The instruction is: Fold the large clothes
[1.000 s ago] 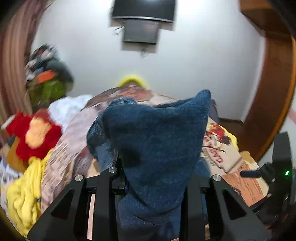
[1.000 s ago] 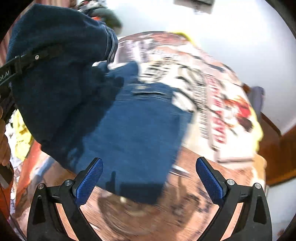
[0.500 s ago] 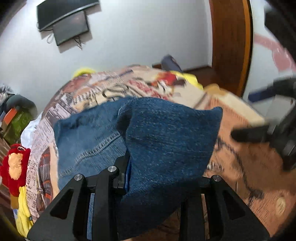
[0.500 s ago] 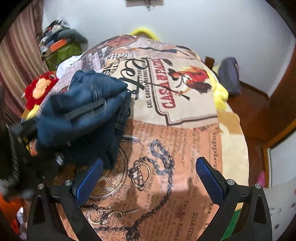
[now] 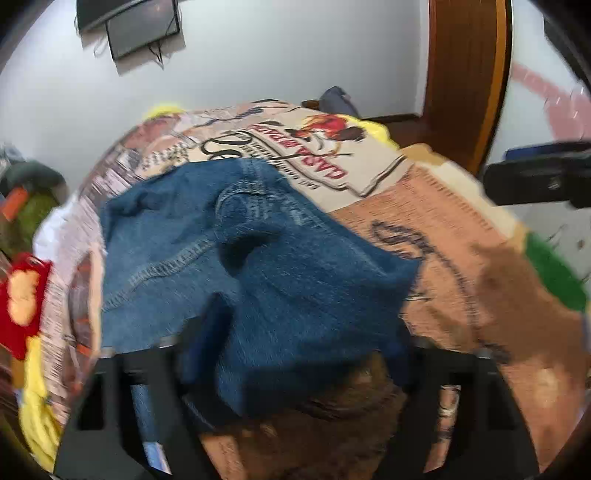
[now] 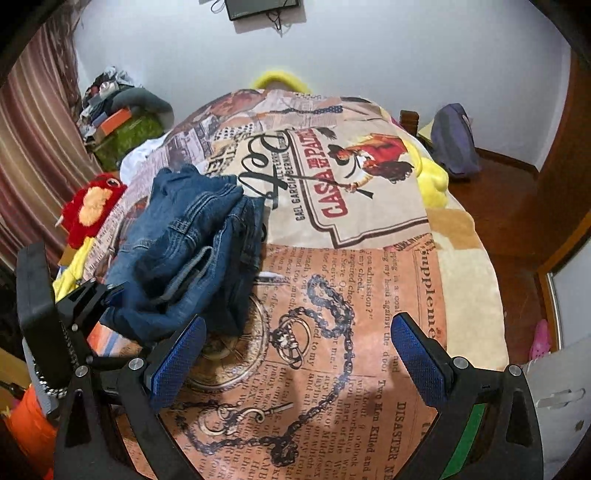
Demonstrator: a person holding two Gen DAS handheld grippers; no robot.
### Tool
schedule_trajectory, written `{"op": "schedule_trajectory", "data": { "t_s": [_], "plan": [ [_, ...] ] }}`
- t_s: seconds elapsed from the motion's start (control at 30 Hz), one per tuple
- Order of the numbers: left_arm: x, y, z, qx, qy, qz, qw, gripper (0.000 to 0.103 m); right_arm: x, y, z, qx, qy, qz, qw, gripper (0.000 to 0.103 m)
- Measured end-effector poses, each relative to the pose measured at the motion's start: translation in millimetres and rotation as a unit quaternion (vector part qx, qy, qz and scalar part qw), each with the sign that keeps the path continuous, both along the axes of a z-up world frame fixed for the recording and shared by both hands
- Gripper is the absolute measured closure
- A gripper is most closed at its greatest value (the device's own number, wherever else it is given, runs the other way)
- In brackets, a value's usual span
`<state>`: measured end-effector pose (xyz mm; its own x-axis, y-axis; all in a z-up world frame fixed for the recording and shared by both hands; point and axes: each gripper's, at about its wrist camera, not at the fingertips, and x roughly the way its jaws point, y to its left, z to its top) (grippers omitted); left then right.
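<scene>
A pair of blue jeans [image 5: 236, 251] lies bunched and partly folded on the printed bedspread [image 5: 436, 229]. My left gripper [image 5: 291, 354] is low over the jeans with denim draped between and over its fingers; the view is blurred. In the right wrist view the jeans [image 6: 192, 243] sit left of centre, and the left gripper [image 6: 99, 299] is at their near left edge. My right gripper [image 6: 295, 354] is open and empty, held above the bedspread [image 6: 369, 288] to the right of the jeans.
A red and yellow plush toy [image 6: 88, 203] and yellow fabric lie at the bed's left edge. A cluttered pile [image 6: 118, 114] stands at the far left by a striped curtain. A purple bag [image 6: 454, 140] sits on the wooden floor at right. A wall screen [image 5: 140, 26] hangs ahead.
My left gripper has swung down and laid the lifted denim over the rest of the jeans on the bed. My right gripper has pulled back to the right, away from the jeans, still open.
</scene>
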<state>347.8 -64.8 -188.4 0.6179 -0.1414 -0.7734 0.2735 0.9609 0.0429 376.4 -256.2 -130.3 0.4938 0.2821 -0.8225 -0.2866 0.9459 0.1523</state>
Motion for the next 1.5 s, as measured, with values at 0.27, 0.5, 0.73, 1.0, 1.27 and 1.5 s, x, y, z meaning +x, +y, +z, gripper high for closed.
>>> {"op": "schedule_trajectory", "data": {
  "t_s": [0.27,0.5,0.73,1.0,1.27,1.5],
  "plan": [
    [-21.0,36.2,44.0,-0.032,-0.041,0.024,0.9984,0.010,-3.3,14.4,16.0,0.018,-0.013,0.018,1.000,0.003],
    [-16.2,108.2,56.1,-0.022,-0.057,0.103,0.9928,0.001,4.8,51.5,11.9,0.055,0.006,0.055,0.997,0.003],
    [-7.5,156.5,22.8,-0.017,-0.002,0.142,0.9897,0.001,30.0,105.2,-14.6,0.085,0.068,0.102,0.989,0.003],
    [1.2,167.4,-28.9,-0.070,0.066,0.121,0.9879,0.001,73.8,128.6,-65.9,0.103,0.151,0.061,0.981,0.037],
    [0.2,166.6,-48.8,-0.111,0.088,0.124,0.9821,0.000,91.6,113.2,-80.6,0.159,0.158,0.041,0.974,0.083],
    [-2.6,155.5,-8.6,-0.068,0.025,0.104,0.9920,0.001,72.2,97.9,-68.7,0.142,0.110,0.042,0.983,0.090]
  ]
}}
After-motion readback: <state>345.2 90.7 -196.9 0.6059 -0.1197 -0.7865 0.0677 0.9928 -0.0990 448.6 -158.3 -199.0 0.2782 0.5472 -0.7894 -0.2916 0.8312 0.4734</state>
